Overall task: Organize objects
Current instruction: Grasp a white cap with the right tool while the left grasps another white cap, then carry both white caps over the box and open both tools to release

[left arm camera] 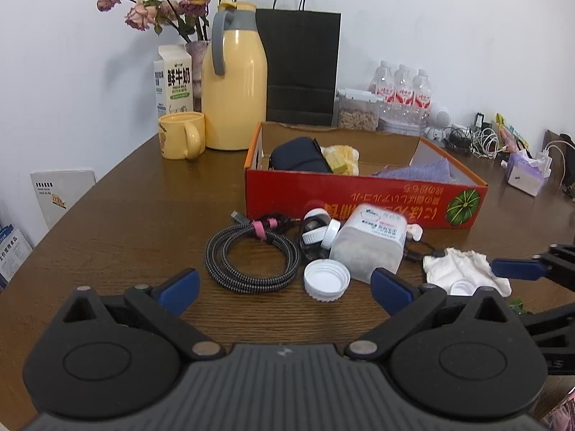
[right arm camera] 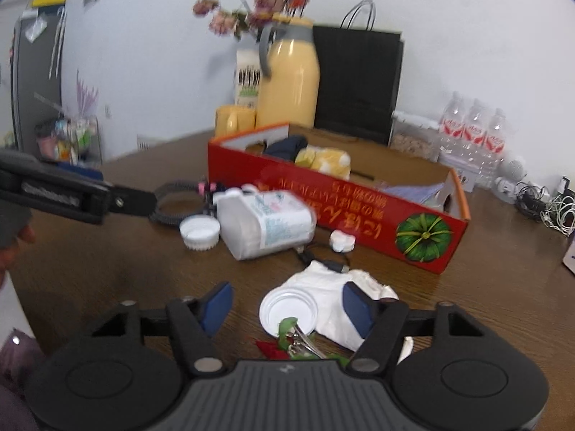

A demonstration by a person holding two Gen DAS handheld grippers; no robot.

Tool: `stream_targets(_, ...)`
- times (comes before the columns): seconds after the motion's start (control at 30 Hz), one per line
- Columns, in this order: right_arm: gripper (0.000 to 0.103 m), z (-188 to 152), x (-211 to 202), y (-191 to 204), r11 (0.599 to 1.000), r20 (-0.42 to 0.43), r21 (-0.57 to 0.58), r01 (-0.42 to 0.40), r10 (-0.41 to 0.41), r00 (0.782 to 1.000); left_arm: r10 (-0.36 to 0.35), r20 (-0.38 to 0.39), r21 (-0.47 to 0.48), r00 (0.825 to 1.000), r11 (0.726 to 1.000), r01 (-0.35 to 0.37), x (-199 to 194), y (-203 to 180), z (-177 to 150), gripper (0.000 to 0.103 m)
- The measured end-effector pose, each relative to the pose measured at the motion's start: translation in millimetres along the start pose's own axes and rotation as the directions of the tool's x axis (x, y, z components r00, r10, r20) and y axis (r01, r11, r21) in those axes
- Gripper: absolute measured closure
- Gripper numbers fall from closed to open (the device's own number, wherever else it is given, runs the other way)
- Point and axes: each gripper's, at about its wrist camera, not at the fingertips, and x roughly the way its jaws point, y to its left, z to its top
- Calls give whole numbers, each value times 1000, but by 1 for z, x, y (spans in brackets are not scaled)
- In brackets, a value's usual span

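jar (left arm camera: 366, 242): translucent plastic, lying on its side on the wood-grain table (left arm camera: 125, 222), touching the red cardboard box (left arm camera: 359, 197).
lid (left arm camera: 326, 280): ribbed white, lying beside the jar.
cable (left arm camera: 251, 258): braided coil, left of the lid.
left gripper (left arm camera: 284, 285): jaws gaping, gripping nothing.
right gripper (right arm camera: 284, 309): jaws spread, straddling the white cap (right arm camera: 289, 310) and crumpled tissue (right arm camera: 334, 287), not pressing.
right view only: red-green scrap (right arm camera: 284, 341) at the near edge.
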Motion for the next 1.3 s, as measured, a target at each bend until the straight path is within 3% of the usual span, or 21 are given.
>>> stream_targets(0.3, 44, -2, 24, 2, 1000, -69, -6, -1, 1, 998, -40, -60, 24, 997, 999, 41, 34, -15, -4, 2)
stream_targets(0.43, 49, -4, 26, 0, 1000, -79, -2, 1, -1, 997, -40, -99, 37, 994, 998, 44, 53, -26, -6, 27)
stream_targets(0.6, 62, -5, 27, -2, 1000, -71, -2, -12, 12, 997, -22, -110, 42, 994, 999, 27, 66, -35, -4, 31)
stream_targets(0.67, 64, -5, 27, -2, 1000, -67, -2, -19, 19, 998, -13, -120, 53, 993, 998, 19, 69, -39, -3, 42)
stream_targets(0.73, 64, -5, 27, -1, 1000, -63, -4, -22, 22, 998, 6, -125, 60, 992, 998, 2, 73, -40, -3, 60)
stream_targets(0.77, 64, -5, 27, -2, 1000, -61, -2, -25, 25, 998, 8, -122, 57, 993, 998, -1, 73, -40, -3, 62)
stream_targets(1.3, 64, 8, 17, -12, 997, 48, 41, -59, 57, 997, -42, -1, 47, 999, 998, 42, 43, -37, 7, 62)
